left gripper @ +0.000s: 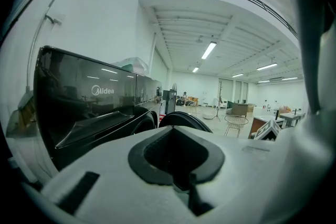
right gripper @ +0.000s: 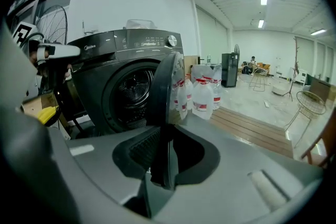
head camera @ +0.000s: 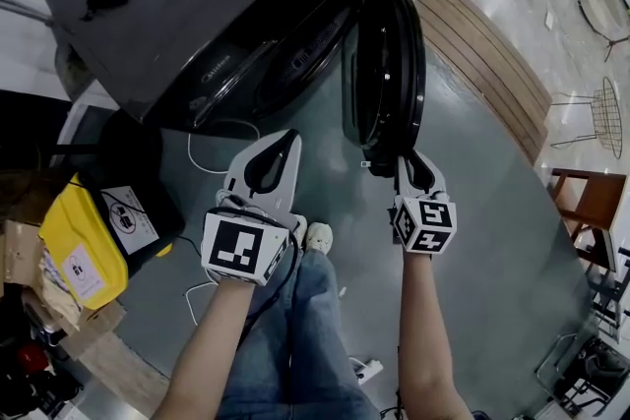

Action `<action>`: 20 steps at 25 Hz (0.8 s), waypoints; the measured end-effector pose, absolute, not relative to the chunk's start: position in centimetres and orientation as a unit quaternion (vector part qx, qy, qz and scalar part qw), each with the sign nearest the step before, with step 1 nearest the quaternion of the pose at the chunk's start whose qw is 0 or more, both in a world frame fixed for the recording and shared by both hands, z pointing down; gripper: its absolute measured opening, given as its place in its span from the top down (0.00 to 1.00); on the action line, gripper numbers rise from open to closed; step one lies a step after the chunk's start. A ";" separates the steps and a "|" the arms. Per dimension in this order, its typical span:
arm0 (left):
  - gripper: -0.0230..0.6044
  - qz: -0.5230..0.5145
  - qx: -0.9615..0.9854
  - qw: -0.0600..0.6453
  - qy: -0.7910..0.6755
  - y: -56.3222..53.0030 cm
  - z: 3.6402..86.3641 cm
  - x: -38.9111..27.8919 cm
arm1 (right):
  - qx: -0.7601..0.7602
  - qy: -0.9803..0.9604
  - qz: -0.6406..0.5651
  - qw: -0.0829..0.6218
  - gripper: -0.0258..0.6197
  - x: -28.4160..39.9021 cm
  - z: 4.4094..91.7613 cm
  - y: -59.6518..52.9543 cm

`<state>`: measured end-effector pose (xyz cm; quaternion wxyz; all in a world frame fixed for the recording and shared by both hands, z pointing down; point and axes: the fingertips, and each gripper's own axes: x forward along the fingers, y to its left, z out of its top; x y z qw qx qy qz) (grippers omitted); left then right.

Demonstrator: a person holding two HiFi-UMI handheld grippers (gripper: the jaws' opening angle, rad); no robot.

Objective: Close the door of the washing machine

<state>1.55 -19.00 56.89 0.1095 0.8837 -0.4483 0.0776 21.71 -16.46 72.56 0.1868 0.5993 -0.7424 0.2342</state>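
**Entry: door (head camera: 389, 64) of the washing machine (head camera: 197, 25).** It is standing swung well out from the washing machine's front. It is turning its thin edge toward the person, with its flat face at a steep angle to the front panel. The hinged side is sitting against the washing machine, and the free rim is pointing away from it, toward the person.

**Entry: right hand-held gripper (head camera: 408, 160).** It is gripping that free rim at the end farthest from the washing machine. Its jaws are partly closed, with the rim standing upright between them and looking pinched. It is the nearer tool and is doing the work.

**Entry: left hand-held gripper (head camera: 291, 139).** It is hovering in front of the washing machine, apart from the door. Its jaws are together and are carrying nothing.

**Entry: drum opening (right gripper: 134, 89).** It is lying to the left of the gripped rim, square in the washing machine's front and uncovered.

**Note on the coming move.** Judging by this layout, the rim is needing to travel leftward in an arc about the hinge, toward the washing machine's front, until the door is covering the opening. The grip is looking shallow, so the rim could be slipping out during that swing.
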 end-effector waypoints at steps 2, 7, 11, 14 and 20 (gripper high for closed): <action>0.96 0.077 0.883 0.110 -0.449 -19.0 56.8 1.4 | 0.597 -0.743 0.238 0.187 0.84 21.1 72.5 -16.4; 0.96 0.077 0.881 0.112 -0.453 -19.0 56.9 0.9 | 0.572 -0.763 0.245 0.173 0.82 17.6 72.4 -16.5; 0.96 0.078 0.878 0.116 -0.458 -19.0 57.6 -0.1 | 0.534 -0.792 0.243 0.166 0.80 13.7 72.3 -17.0; 0.96 0.079 0.873 0.122 -0.466 -19.1 58.1 -1.2 | 0.506 -0.811 0.244 0.164 0.78 10.9 72.2 -17.6; 0.96 0.077 0.862 0.130 -0.484 -19.3 58.4 -3.5 | 0.463 -0.834 0.255 0.159 0.76 6.7 72.0 -18.9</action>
